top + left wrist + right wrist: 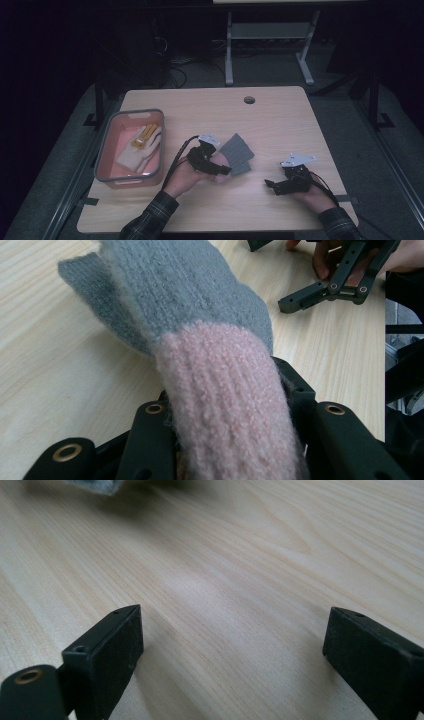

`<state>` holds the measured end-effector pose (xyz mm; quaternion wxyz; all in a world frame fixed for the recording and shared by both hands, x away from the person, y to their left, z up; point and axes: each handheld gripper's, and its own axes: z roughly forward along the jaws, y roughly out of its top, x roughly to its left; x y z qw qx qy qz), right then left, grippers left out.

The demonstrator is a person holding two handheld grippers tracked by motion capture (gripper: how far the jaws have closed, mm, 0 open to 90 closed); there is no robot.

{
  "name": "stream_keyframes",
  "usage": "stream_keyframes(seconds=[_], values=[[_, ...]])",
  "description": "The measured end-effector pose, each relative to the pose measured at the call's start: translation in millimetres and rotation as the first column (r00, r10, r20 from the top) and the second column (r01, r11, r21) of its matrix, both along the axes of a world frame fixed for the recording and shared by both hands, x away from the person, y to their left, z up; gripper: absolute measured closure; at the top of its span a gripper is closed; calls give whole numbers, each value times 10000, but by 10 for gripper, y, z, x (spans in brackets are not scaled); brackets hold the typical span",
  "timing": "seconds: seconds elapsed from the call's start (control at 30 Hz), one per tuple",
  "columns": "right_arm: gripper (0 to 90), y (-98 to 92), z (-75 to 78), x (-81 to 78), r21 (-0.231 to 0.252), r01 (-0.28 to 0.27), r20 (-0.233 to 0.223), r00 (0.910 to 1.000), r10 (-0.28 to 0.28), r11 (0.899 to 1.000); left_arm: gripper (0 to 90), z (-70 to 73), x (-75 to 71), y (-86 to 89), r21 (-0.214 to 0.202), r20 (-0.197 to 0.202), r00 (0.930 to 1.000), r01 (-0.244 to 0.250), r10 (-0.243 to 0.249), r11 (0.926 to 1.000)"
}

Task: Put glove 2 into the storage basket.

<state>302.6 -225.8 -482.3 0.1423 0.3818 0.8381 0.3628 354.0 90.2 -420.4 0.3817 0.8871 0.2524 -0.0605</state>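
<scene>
Knitted wool, grey in the body and pink at the cuff, is what the left hand-held gripper [223,169] has between its jaws: the grey-and-pink glove [200,340] is pinched at the pink cuff, and in the left gripper view the cuff bulges up between the two black jaws while the grey part fans out ahead, low over the desk [280,115] near its middle. The hold looks shallow and soft (fluffy ribbing squashes and then gives), so the likeliest failure, as I judge it, is the cuff creeping out of the jaws on the way to wherever it goes, most probably the pink bin [102,150] at the left of the desk, where a white glove [140,150] with yellowish fingertips already lies. The grey part seems to be doubled, perhaps a second layer or a second glove beneath; I cannot tell which, and if only one layer is truly pinched the other could peel off and stay behind. A dragging end could also catch on the grey rim of the bin and pull the glove loose, or leave it draped over the wall instead of inside. The right hand-held gripper [272,184] rests well apart at the right of the desk, its jaws spread wide over bare wood with nothing between them, so it is not placed to catch a slip.
</scene>
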Motion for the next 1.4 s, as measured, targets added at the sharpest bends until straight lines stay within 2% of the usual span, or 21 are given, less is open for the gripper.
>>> stream_keyframes(seconds=[0.2, 0.5, 0.63, 0.77, 0.87, 1.07, 1.4], values=[[88, 0, 0, 1, -2, -6, 13, 10000, 6, 10000, 594, 105, 21, 60, 12, 148, 9999, -63, 63, 10000], [88, 0, 0, 1, -3, -16, 17, 10000, 16, 10000, 591, 183, 53, 164, -57, 226, 9994, -256, 257, 9997], [88, -1, -1, 2, -4, -25, 22, 10000, 25, 10000, 591, 233, 72, 227, -112, 272, 9988, -392, 395, 9992], [88, 0, -2, 7, -16, -96, 65, 9999, 96, 10000, 590, 293, 95, 319, -341, 336, 9975, -603, 615, 9976], [88, 0, -2, 6, -13, -96, 57, 9999, 96, 10000, 590, 313, 103, 356, -333, 313, 9969, -713, 723, 9969], [88, 0, -1, 7, -10, -117, 56, 9999, 117, 9999, 590, 402, 136, 512, -561, 440, 9938, -997, 1023, 9934], [88, 0, -2, 6, -9, -116, 55, 9999, 116, 9999, 589, 467, 176, 706, -556, 585, 9861, -1524, 1556, 9868]])
